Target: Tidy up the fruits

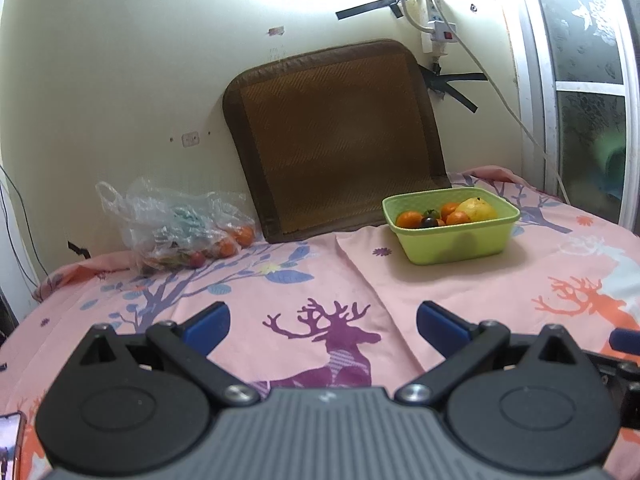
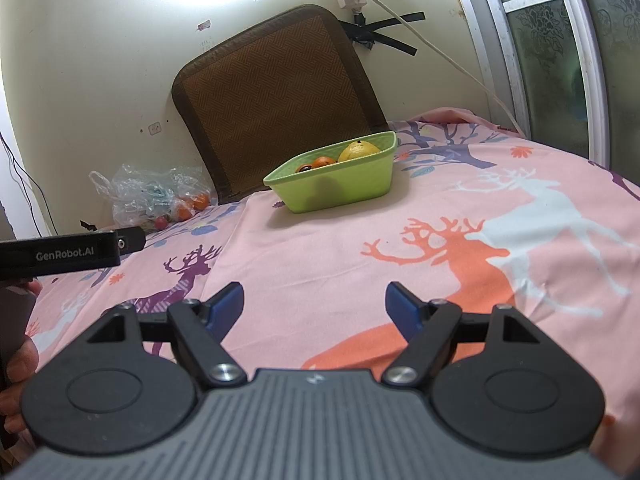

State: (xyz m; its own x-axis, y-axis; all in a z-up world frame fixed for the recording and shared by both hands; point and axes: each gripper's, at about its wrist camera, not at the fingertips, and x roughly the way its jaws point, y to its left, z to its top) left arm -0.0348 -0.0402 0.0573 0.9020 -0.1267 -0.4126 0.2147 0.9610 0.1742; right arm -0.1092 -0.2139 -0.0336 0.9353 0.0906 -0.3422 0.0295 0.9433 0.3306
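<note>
A light green basket stands on the pink bed and holds several oranges, a dark tomato and a yellow fruit. It also shows in the right wrist view. A clear plastic bag with oranges and small red fruits lies at the back left against the wall; it also shows in the right wrist view. My left gripper is open and empty, low over the bed. My right gripper is open and empty, in front of the basket.
A brown woven cushion leans on the wall behind the basket. A white cable hangs from a power strip at the right. A window frame bounds the right side. The left gripper's body juts in at the left. A phone lies at the lower left.
</note>
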